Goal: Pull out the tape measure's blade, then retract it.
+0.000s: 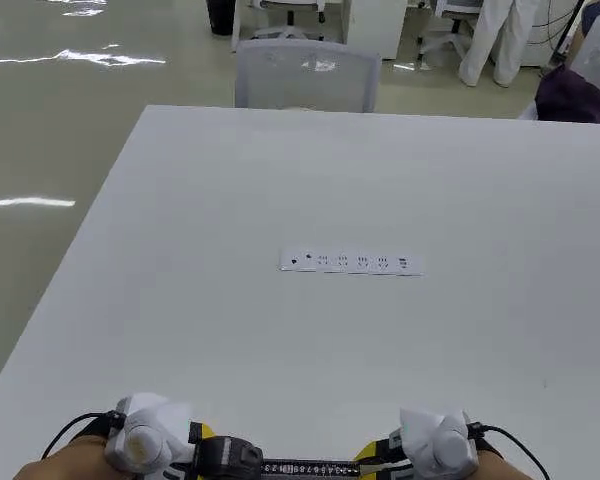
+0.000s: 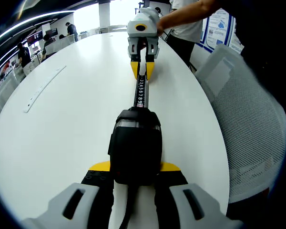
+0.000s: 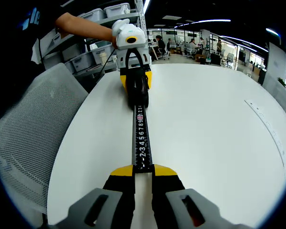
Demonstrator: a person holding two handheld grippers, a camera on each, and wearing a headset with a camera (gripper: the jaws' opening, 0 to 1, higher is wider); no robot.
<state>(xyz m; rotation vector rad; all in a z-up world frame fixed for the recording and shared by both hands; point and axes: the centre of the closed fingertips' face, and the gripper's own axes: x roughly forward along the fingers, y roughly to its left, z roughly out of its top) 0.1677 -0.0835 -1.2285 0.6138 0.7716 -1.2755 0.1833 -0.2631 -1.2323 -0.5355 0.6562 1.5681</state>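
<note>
The left gripper was clamped on the tape measure's case near the edge of the table. Its blade ran straight out at twelve o'clock to the right gripper, which seemingly pinched the tip.

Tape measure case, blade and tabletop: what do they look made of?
The tape measure case looks like matte black moulded plastic, maybe rubber-coated. The blade is a thin flat black strip with white printed numerals: likely coated metal, can't confirm. The tabletop is smooth white with a faint sheen: laminate or painted board.
</note>
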